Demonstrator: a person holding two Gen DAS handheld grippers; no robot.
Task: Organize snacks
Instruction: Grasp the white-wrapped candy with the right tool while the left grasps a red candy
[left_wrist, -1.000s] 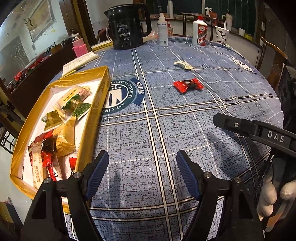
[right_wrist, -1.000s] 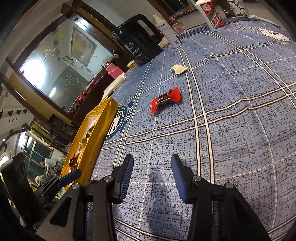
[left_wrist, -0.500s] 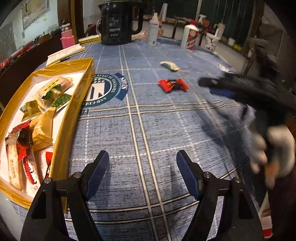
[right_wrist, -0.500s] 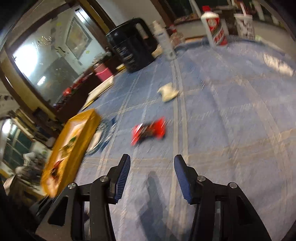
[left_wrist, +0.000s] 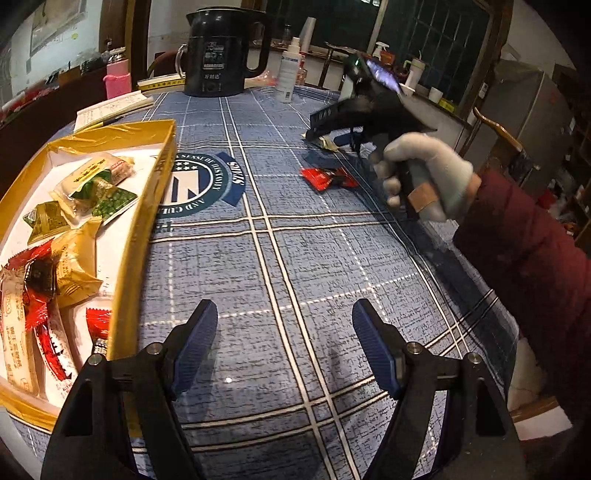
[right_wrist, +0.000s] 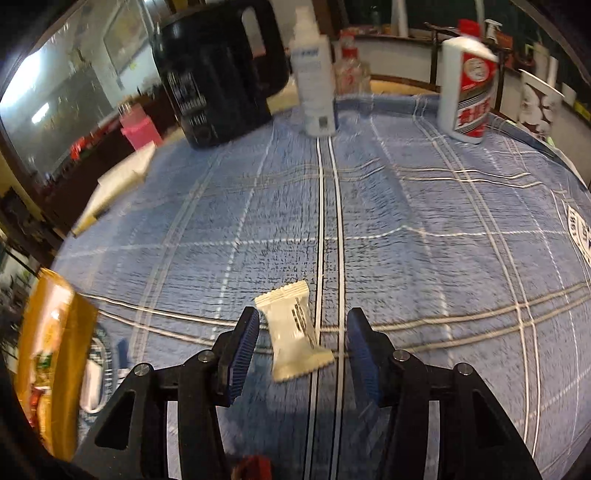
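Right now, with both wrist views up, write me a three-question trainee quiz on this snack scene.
1. True or false: the right gripper is shut on the white snack packet.
2. Which loose snack lies nearer the gold tray in the left wrist view? A) the red snack packet B) the white snack packet
3. Fill in: the left gripper holds ____.

Key: 1 false, its jaws are open with the packet lying on the tablecloth between them. 2 A. 3 nothing.
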